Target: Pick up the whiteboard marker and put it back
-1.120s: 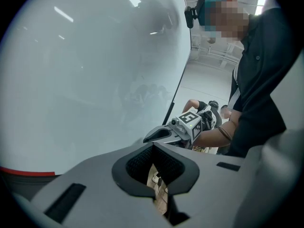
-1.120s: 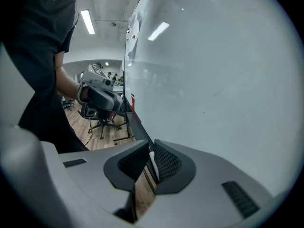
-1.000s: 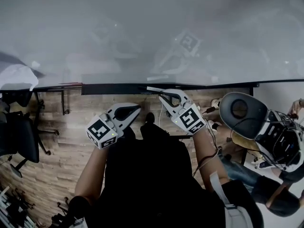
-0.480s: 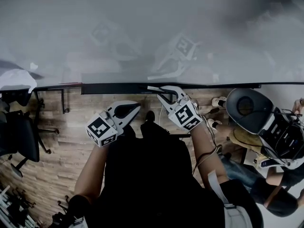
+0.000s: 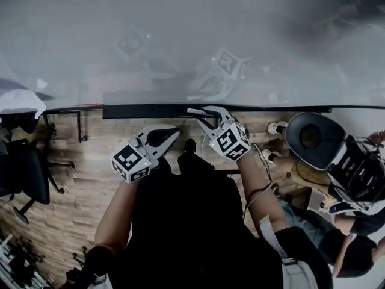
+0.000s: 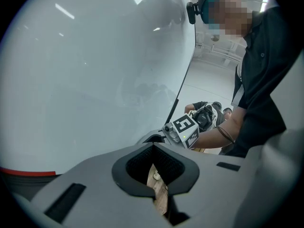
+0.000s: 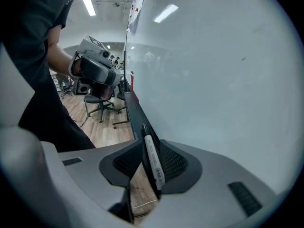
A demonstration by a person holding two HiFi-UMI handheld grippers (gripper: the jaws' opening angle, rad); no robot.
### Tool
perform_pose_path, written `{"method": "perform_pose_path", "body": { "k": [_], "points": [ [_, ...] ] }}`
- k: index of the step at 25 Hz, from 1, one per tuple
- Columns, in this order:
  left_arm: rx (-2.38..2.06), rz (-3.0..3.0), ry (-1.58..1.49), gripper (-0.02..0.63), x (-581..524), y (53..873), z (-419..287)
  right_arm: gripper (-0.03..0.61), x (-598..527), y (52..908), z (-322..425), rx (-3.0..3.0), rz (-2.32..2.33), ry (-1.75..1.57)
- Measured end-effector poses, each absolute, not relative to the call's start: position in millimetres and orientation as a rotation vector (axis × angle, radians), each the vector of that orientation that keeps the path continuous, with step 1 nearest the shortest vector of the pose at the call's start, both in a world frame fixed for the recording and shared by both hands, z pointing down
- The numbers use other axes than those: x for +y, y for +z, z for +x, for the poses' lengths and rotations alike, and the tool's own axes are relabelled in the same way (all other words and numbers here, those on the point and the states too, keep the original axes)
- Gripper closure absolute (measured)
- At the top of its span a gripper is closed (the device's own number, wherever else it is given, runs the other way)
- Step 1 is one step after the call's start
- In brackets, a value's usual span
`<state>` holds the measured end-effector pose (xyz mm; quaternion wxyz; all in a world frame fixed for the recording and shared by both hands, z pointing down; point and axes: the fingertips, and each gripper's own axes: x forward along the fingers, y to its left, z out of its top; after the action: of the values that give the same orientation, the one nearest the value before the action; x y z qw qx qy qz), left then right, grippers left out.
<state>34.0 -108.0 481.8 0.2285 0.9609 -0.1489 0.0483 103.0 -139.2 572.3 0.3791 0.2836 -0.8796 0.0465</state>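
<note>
**Marker in my right tongs, lying along the tray**

Left of centre in the head view, my left tongs hang empty, jaws nearly together, just under the dark tray. Just right of them, my right tongs are pinched narrowly on the white marker. Its long axis runs along the tray's lip and it seems close over it, so I judge my right hand sets it down.

Whiteboard marker: slim white barrel, small dark print near its close end. Sits lengthwise between jaws of right gripper, clamped. Runs parallel to black tray at lower edge of whiteboard, just over it; contact with tray unclear.
</note>
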Motion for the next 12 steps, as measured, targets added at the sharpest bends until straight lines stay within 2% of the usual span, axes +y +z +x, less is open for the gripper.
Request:
{"method": "perform_pose_path", "body": {
  "k": [12],
  "points": [
    [-0.417, 2.625, 0.087, 0.603, -109.5, 473.5, 44.8, 0.472, -144.5, 592.4, 114.3, -2.173, 0.71, 0.102]
  ]
}}
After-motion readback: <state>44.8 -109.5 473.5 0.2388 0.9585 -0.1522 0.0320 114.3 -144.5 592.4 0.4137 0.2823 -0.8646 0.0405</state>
